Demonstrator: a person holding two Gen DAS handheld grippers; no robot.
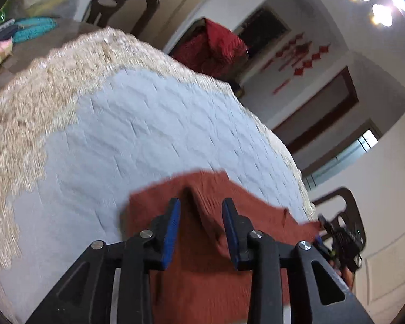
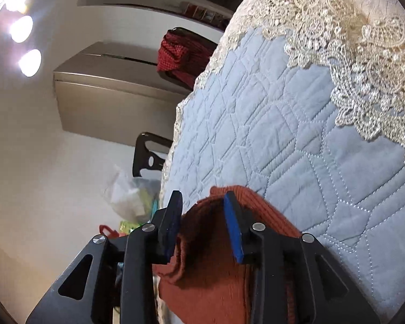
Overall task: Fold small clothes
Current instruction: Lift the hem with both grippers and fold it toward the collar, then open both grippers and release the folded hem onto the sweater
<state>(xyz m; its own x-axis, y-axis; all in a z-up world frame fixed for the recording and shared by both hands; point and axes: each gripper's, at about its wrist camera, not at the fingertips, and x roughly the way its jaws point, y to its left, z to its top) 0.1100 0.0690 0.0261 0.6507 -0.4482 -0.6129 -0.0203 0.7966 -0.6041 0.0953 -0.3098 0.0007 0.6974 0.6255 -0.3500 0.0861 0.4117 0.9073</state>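
Note:
A rust-red knit garment lies on the blue quilted cloth near the table's front edge. My left gripper is open, its blue-padded fingers either side of a raised fold of the garment. In the right wrist view the same garment is bunched at the table's edge. My right gripper is open with the bunched cloth between its fingers. The right gripper also shows in the left wrist view at the garment's far corner.
Beige lace borders the quilt. Dark chairs stand around the table, one draped in red fabric. Teal and pink items lie at the far left. A plastic bag sits beside the table.

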